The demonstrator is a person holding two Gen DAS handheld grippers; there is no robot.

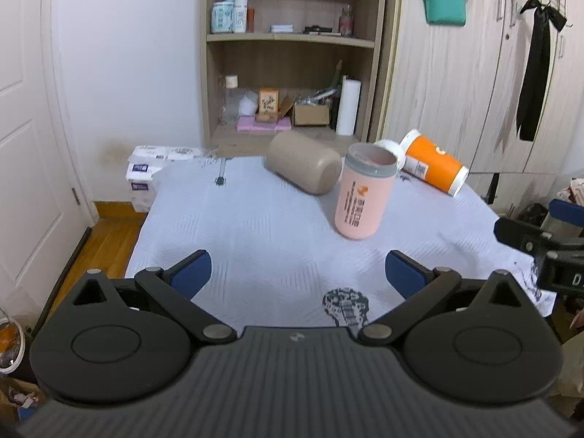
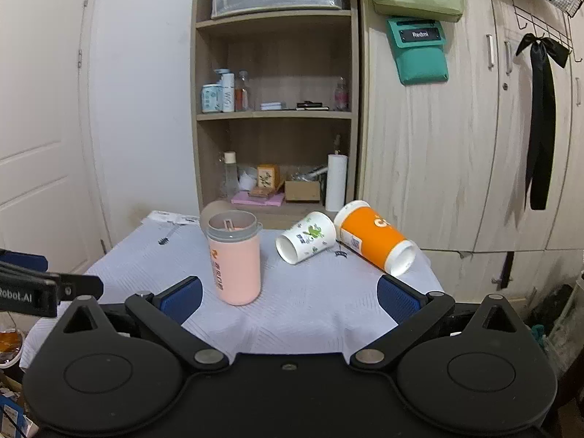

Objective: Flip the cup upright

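Now, left wrist view: left tool (image 1: 298,273) is hovering low over the near part of the worktop (image 1: 255,226), fingers spread wide w/ nothing between them. Pink cup (image 1: 363,191) is standing upright, mouth up, ahead and a bit right of the tool. Beige cup (image 1: 303,163) is lying on its side behind it, to the left; orange cup (image 1: 436,162) is lying on its side behind, to the right. White cup (image 1: 392,148) is only peeking out behind the pink rim. Right tool is poking in at the right edge.

Right wrist view: right tool (image 2: 289,299) is also hanging spread, gripping nothing. Pink cup (image 2: 235,257) is standing just beyond the left finger (image 2: 180,297). White cup (image 2: 306,237) is lying on its side, mouth toward cam, w/ orange cup (image 2: 376,241) on its side just beside it. Beige cup is mostly hidden behind the pink one.
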